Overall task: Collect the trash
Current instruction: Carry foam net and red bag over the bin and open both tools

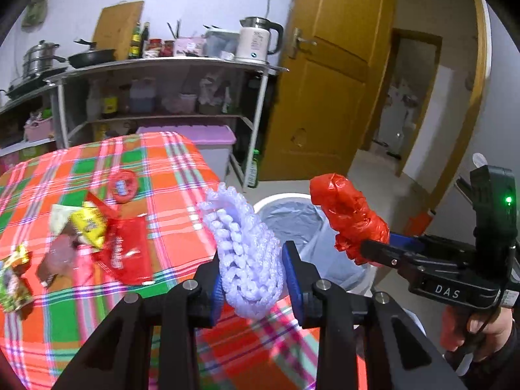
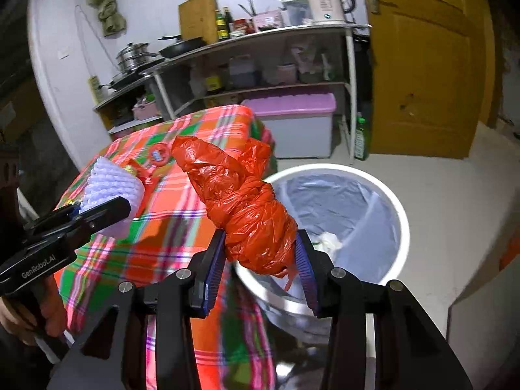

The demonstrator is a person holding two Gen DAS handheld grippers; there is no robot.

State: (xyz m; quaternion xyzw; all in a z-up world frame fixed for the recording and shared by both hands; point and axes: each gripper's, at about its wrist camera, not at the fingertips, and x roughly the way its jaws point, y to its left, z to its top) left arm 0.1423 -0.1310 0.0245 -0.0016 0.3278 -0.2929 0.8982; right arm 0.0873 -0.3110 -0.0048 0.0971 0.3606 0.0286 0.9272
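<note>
My left gripper is shut on a white foam fruit net and holds it above the table's right edge; it also shows in the right wrist view. My right gripper is shut on a knotted red plastic bag and holds it over the near rim of the white trash bin. In the left wrist view the red bag hangs beside the bin. Snack wrappers, a red wrapper and a red round lid lie on the plaid tablecloth.
A metal shelf with a kettle, pans and bottles stands behind the table. A purple-lidded storage box sits under it. A wooden door stands open on the right. The bin has a clear liner with some white trash inside.
</note>
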